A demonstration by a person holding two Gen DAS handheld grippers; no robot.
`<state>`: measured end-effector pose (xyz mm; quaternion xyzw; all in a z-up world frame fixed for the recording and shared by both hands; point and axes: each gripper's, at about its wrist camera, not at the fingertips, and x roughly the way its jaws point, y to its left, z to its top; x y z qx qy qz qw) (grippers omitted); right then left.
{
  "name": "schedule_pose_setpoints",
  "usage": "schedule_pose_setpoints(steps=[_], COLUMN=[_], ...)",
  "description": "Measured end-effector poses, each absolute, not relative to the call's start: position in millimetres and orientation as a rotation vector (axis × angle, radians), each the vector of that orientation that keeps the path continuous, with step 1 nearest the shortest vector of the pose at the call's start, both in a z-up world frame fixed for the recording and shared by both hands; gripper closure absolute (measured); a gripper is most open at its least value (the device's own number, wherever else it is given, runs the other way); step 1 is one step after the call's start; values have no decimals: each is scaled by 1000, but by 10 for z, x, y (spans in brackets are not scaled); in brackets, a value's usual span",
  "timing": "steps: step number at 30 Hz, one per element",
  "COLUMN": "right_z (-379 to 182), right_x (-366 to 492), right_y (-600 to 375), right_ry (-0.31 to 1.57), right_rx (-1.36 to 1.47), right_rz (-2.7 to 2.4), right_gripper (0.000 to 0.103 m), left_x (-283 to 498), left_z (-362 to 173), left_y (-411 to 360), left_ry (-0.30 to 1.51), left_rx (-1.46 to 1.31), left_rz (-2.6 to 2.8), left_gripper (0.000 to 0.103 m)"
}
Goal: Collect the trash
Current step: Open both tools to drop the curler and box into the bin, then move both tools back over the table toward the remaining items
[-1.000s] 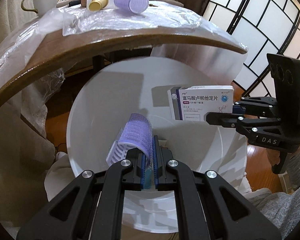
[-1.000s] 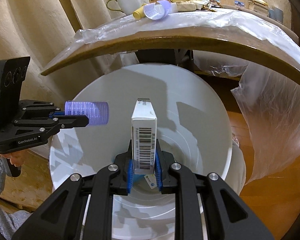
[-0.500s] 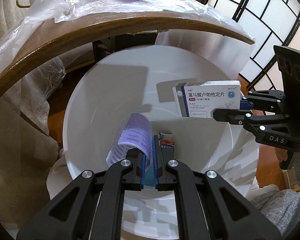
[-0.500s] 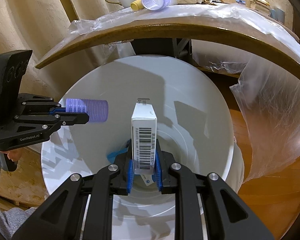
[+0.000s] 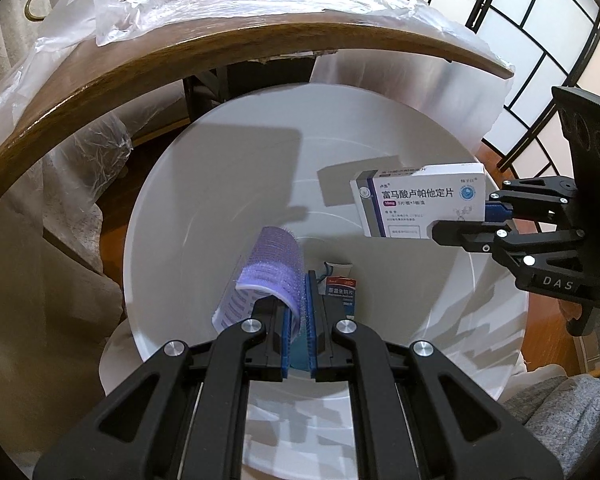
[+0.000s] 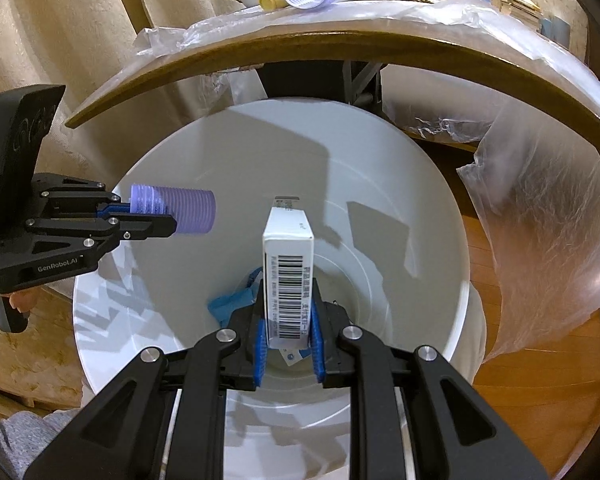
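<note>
Below the curved wooden edge of the bench (image 5: pixel 148 60), draped in clear plastic sheet (image 6: pixel 540 208), a white bin (image 5: pixel 220 184) is gaping wide under both my tongs. My left tongs (image 5: pixel 299 312) are pinching the wall of a purple hair roller (image 5: pixel 274 264) over the bin's left half, with open room all around it; the body is reading "GenRobot.AI" in the right wrist view. Down on the bin floor, a small printed carton (image 5: pixel 340 292) and a blue scrap (image 6: pixel 230 306) are lying. My right tongs (image 6: pixel 289 338) are clamping a white medicine box (image 6: pixel 288 268), barcode facing me, Chinese lettering along its side, over the bin's right half. That body is showing "DAS".
</note>
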<state>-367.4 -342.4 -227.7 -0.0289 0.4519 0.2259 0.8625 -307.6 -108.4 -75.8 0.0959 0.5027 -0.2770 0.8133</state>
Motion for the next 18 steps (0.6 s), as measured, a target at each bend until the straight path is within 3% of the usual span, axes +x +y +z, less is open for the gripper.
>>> schedule_pose_setpoints(steps=[9,10,11,13,18], right_z=[-2306,-2293,-2268,-2208,-2055], right_x=[-3689,-3692,-3709,-3747,-3797], right_y=[-3422,-3422,-3425,-3421,-3430], right_ry=[956,946,928,888,797], right_rx=[-78,-83,-90,-105,-131], right_rz=[466,460,444,426,398], right_gripper=[84,78,58,31,16], left_x=[-3055,-3047,-3032,-3017,-3080], left_z=[-797,-799,-802,-769,-557], left_y=[-1102,-1108,-1105,-1069,-1008], left_ry=[1075,1072,1075,1049,960], left_rx=[211,210,208,185,145], left_rz=[-583,-583,-577,-554,-574], left_gripper=[95,89,62,23,23])
